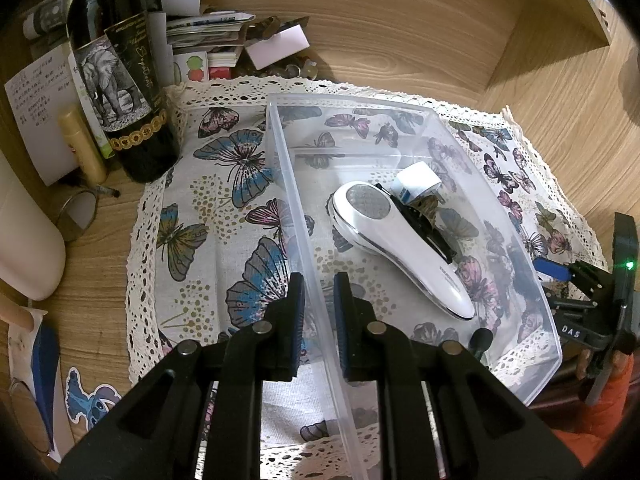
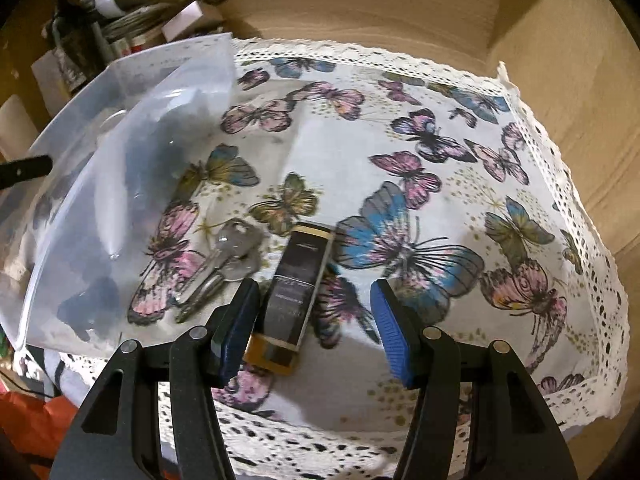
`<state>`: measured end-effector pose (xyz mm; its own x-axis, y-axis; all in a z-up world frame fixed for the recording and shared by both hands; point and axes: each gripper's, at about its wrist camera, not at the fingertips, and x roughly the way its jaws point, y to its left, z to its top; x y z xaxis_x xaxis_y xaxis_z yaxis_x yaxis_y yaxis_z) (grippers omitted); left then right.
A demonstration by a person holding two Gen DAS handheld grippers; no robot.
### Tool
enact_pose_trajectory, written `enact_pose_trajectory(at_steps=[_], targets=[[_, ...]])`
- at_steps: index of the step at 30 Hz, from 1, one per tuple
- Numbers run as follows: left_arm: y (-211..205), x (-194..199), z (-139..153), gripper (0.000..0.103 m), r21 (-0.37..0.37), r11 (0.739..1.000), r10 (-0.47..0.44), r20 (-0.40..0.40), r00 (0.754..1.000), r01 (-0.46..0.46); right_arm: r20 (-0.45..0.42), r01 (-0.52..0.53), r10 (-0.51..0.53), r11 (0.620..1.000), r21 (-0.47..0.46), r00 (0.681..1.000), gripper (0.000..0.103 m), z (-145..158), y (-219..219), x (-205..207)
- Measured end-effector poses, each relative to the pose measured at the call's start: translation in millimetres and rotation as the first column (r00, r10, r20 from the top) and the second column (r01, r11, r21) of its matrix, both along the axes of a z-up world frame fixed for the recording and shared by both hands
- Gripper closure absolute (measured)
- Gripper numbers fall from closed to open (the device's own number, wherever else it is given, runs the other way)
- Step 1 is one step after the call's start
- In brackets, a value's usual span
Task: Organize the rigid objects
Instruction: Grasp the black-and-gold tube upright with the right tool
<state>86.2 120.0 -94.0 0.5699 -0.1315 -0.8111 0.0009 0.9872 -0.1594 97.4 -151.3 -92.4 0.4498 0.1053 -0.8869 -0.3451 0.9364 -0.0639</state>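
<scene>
Left wrist view: left tongs [image 1: 319, 320] pinch the clear bin's [image 1: 420, 108] near wall; white shaver [image 1: 400, 240] and small tube [image 1: 418, 182] already inside. Right tongs [image 2: 316, 328] stand half-wide over the black lighter [image 2: 296, 292]; keys [image 2: 224, 264] beside it still on the cloth.

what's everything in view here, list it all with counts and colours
clear plastic bin: 1, see-through, on the cloth
butterfly cloth: 1, white with lace edge, on the wooden surface
lint shaver: 1, white, inside the bin
small box: 1, white and blue, in the bin behind the shaver
keys: a small bunch, silver, on the cloth beside the bin
black-and-gold box: 1, on the cloth right of the keys
wine bottle: 1, dark, left of the cloth
left gripper: jaws shut on the bin's wall
right gripper: jaws open over the black-and-gold box
</scene>
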Motion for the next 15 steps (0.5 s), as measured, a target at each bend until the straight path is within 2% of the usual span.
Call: enact_pose_trajectory(at_steps=[4,6,15], targets=[[0.1,-0.3,0.1,0.089,-0.002,1.0,0.001,0.001,1.0,-0.001,0.016,0.004,-0.005,1.0,0.016,1.0,0.074,0.4,-4.4,3.0],[0.0,-0.2,0.1,0.089,-0.003,1.0,0.001,0.0,1.0,-0.001,0.016,0.009,-0.009,1.0,0.024,1.0,0.081,0.1,-3.7,4.8],[1.4,-0.5,-0.1,0.089,-0.011,1.0,0.003,0.001,1.0,-0.003,0.078,0.011,-0.016,0.997,0.071,0.997,0.081,20.1,1.1,12.0]])
